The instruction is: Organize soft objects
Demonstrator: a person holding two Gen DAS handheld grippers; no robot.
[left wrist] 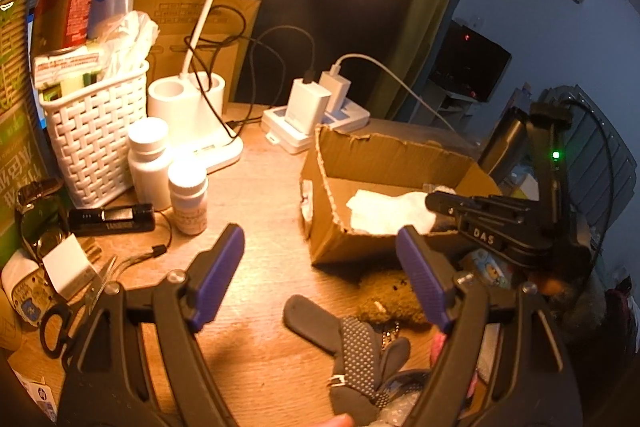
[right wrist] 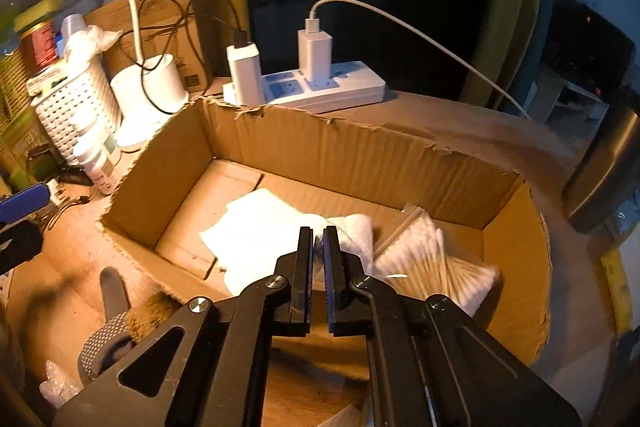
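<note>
Ahead of my tools I count one cardboard box [right wrist: 360, 155] holding one white cloth [right wrist: 260, 227] and one bag of cotton swabs [right wrist: 432, 259]. Left of my left tool: two white bottles [left wrist: 150, 163], one basket [left wrist: 94, 143]. Beyond: one power strip [right wrist: 320, 91], two chargers [right wrist: 244, 75].

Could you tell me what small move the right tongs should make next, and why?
Probably lift clear of the torn cardboard box: the right tongs are shut with nothing visibly held, above the white folded cloth, while the grey dotted glove waits outside.
</note>
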